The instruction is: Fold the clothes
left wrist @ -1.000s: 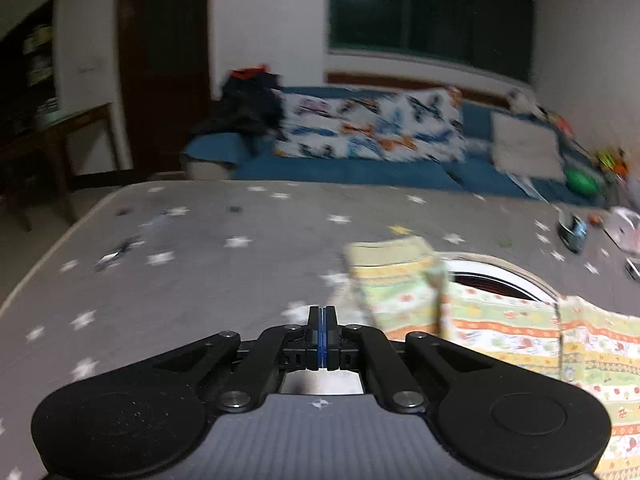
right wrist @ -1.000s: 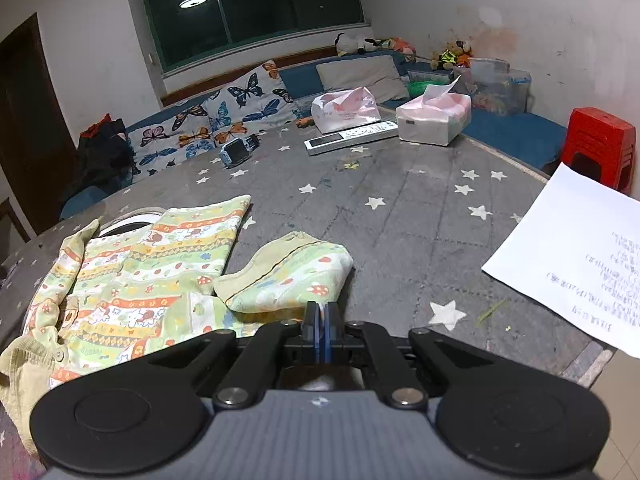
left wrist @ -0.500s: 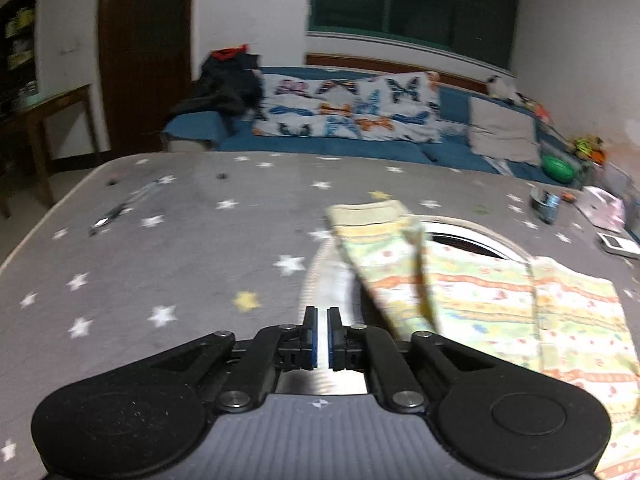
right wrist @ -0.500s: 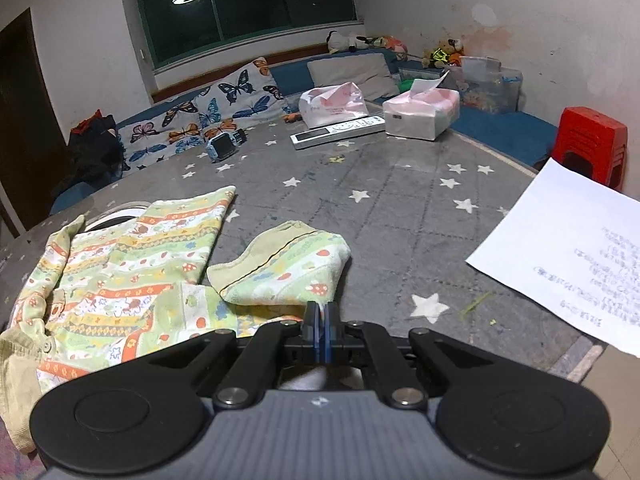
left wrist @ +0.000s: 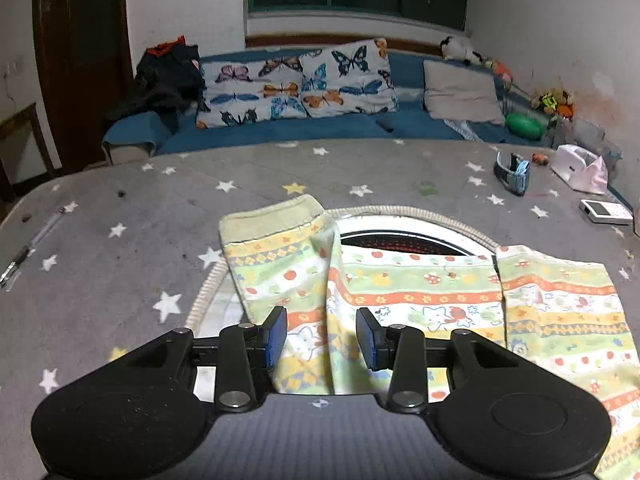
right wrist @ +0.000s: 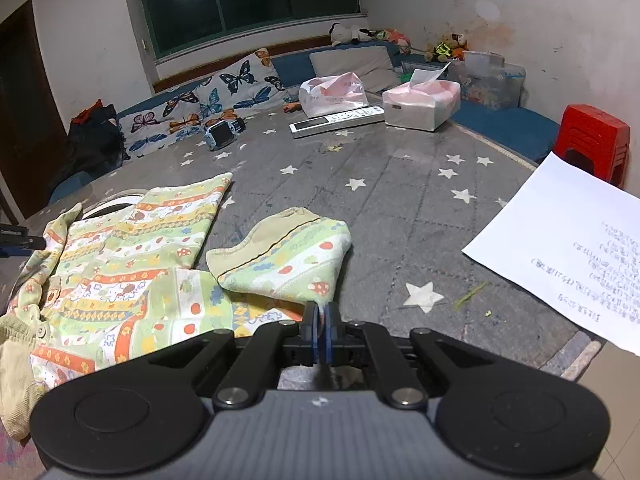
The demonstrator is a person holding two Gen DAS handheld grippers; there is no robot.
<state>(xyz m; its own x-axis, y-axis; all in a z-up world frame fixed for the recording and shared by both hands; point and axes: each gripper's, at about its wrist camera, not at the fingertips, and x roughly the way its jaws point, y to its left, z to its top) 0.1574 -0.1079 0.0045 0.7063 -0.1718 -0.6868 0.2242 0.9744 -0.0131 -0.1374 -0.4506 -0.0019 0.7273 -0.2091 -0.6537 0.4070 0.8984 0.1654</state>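
Note:
A small child's shirt [left wrist: 420, 296] with green, yellow and orange printed stripes lies flat on the grey star-patterned table cover [left wrist: 120, 272]. My left gripper [left wrist: 322, 338] is open, its jaws on either side of a fold where the left sleeve [left wrist: 276, 248] meets the body. In the right wrist view the shirt [right wrist: 132, 264] lies at left with its right sleeve [right wrist: 288, 256] folded over. My right gripper [right wrist: 321, 334] is shut on the sleeve's lower corner.
A round white rim [left wrist: 404, 220] shows under the shirt. A sheet of paper [right wrist: 568, 248] lies at the right edge. A watch [right wrist: 220, 136], remote [right wrist: 336, 120], tissue box [right wrist: 420, 104] and bag [right wrist: 332, 94] sit at the back. A pen [left wrist: 24, 252] lies far left.
My left gripper has opened and moved right and forward over the shirt's left sleeve fold. My right gripper has stayed shut on the right sleeve corner, shifting slightly.

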